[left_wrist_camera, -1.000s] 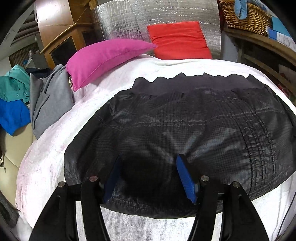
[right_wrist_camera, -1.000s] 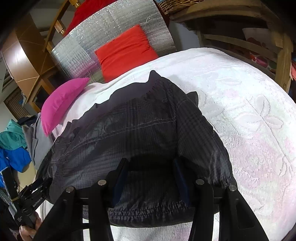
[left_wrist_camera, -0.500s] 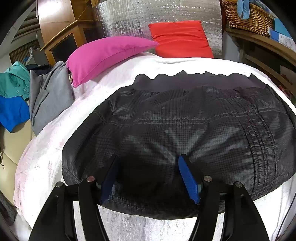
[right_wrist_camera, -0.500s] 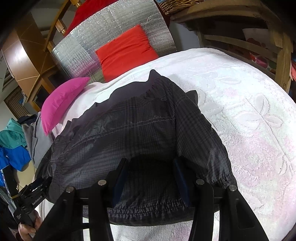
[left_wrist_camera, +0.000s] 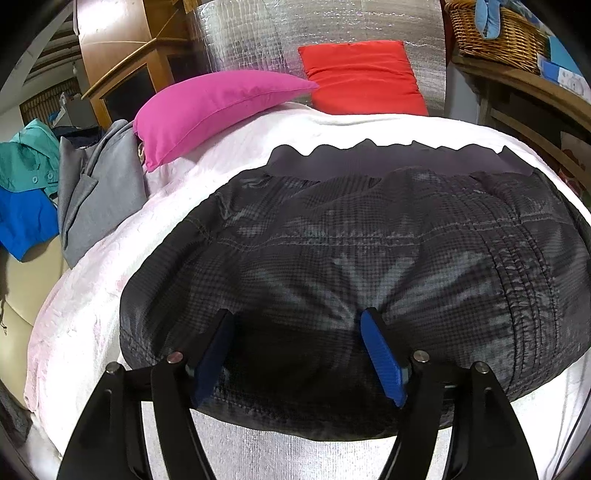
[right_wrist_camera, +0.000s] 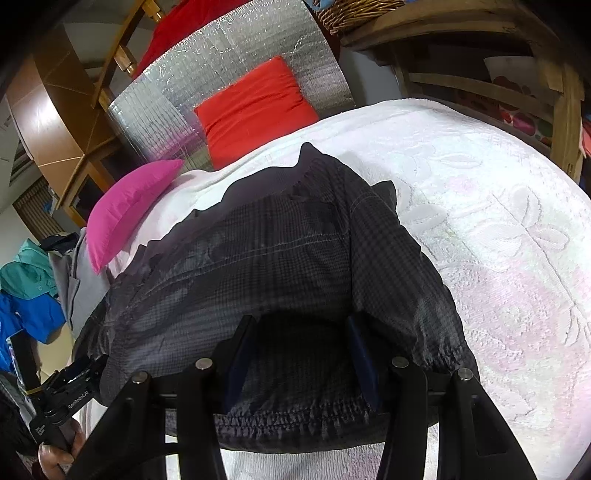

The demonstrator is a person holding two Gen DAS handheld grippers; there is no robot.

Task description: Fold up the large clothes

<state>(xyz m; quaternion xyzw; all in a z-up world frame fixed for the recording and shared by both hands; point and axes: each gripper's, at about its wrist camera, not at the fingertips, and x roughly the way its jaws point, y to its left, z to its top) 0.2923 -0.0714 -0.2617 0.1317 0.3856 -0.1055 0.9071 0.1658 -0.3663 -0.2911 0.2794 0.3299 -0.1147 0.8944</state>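
Note:
A dark checked padded jacket (left_wrist_camera: 369, 240) lies folded on the white bedspread (left_wrist_camera: 92, 295), its elastic hem toward me. My left gripper (left_wrist_camera: 295, 317) hovers over the jacket's near left part. Its jaws are opening, the blue pads (left_wrist_camera: 380, 354) stand wide apart, and the fabric lies slack between them, unpinched. In the right wrist view the same jacket (right_wrist_camera: 277, 258) fills the middle. My right gripper (right_wrist_camera: 299, 325) sits over its near right part by the hem, fingers apart with flat cloth between them. The left gripper (right_wrist_camera: 66, 395) also shows at the lower left, held by a hand (right_wrist_camera: 55, 454).
A pink pillow (left_wrist_camera: 214, 107) and a red pillow (left_wrist_camera: 362, 85) lie at the bed's head against silver foil. Grey (left_wrist_camera: 96, 195), teal and blue clothes (left_wrist_camera: 26, 192) pile up at the left. A wicker basket (left_wrist_camera: 495, 33) sits on wooden shelves at the right. Bare bedspread (right_wrist_camera: 498, 221) stretches right of the jacket.
The left gripper's pads have spread wider over the jacket and its view has pulled back slightly. The right gripper and the jacket under it look the same.

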